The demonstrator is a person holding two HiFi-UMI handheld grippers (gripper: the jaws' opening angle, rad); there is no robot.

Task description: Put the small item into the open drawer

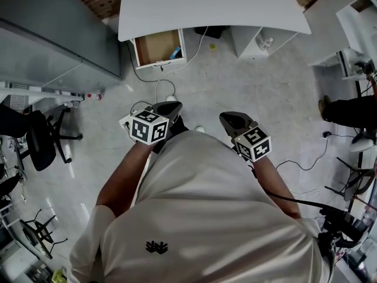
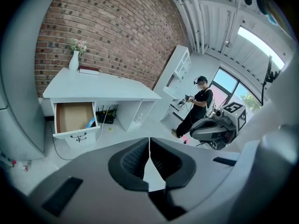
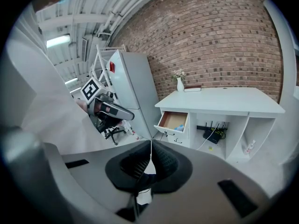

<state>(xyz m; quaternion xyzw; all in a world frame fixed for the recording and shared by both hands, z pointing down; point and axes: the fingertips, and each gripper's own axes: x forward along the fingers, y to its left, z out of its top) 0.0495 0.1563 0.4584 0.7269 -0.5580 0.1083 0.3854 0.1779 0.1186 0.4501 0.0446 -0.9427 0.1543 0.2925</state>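
Both the left hand-held gripper (image 1: pixel 169 107) and the right hand-held gripper (image 1: pixel 228 119) are closed with nothing between the jaws, well apart from the desk (image 1: pixel 224 5). A small blue item (image 1: pixel 175 53) lies in the open drawer (image 1: pixel 153 46) (too small to tell its make). It looks light, probably best pinched across its narrow sides.

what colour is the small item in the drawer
Small blue item; clearest in left gripper view.

White T-shirt (image 1: pixel 206 217); dark-grey left hand-held gripper (image 1: pixel 172 107) bearing black-and-white marker cube (image 1: pixel 149 127).
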